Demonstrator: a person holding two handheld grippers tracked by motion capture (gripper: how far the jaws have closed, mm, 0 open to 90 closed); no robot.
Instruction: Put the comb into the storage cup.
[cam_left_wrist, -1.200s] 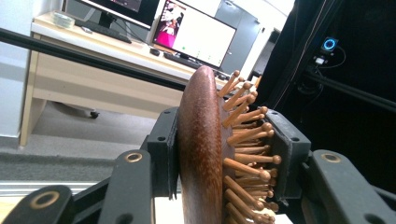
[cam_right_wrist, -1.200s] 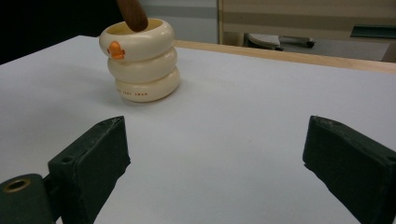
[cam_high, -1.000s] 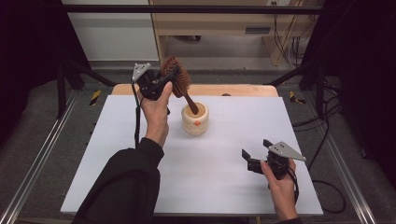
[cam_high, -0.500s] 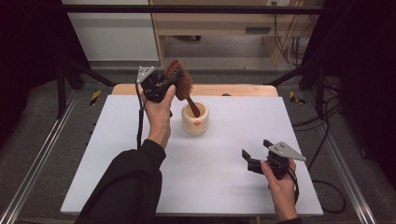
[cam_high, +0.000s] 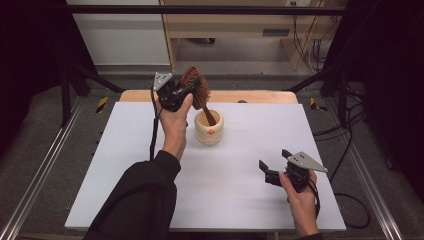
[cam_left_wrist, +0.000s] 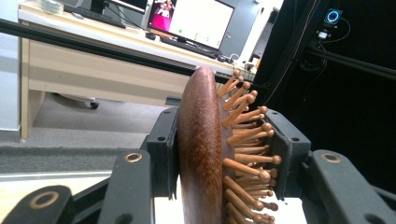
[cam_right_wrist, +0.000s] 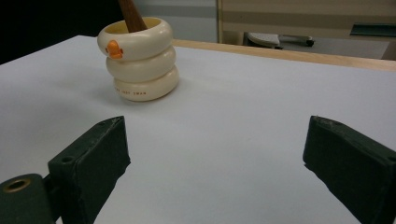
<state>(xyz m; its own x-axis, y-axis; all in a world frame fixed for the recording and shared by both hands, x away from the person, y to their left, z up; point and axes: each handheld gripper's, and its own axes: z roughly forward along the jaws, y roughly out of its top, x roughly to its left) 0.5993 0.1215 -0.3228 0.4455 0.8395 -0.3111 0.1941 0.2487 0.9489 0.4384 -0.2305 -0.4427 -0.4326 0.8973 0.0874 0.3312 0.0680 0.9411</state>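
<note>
Right claw (cam_high: 272, 172): nearest the person, low over the white surface (cam_high: 240, 200), jaws spread wide with nothing between them; released. In the right gripper view only bare surface lies between its two black pads (cam_right_wrist: 88, 163).

Cream ringed ceramic cup with a small orange duck-bill mark (cam_right_wrist: 138, 58): ahead of the right claw and to its left, well apart from it, upright on the surface. A brown handle leans out of its mouth.

Left claw (cam_high: 192, 90): farther off, raised above and just behind the cup, clenched on the head of the dark brown oval wooden hairbrush with light wooden pins (cam_left_wrist: 210, 149). One pad presses the smooth back, the other the pin side. The brush hangs tilted below the claw, handle end inside the cup.

Beyond: a pale wooden desk (cam_left_wrist: 93, 65) carrying monitors.
</note>
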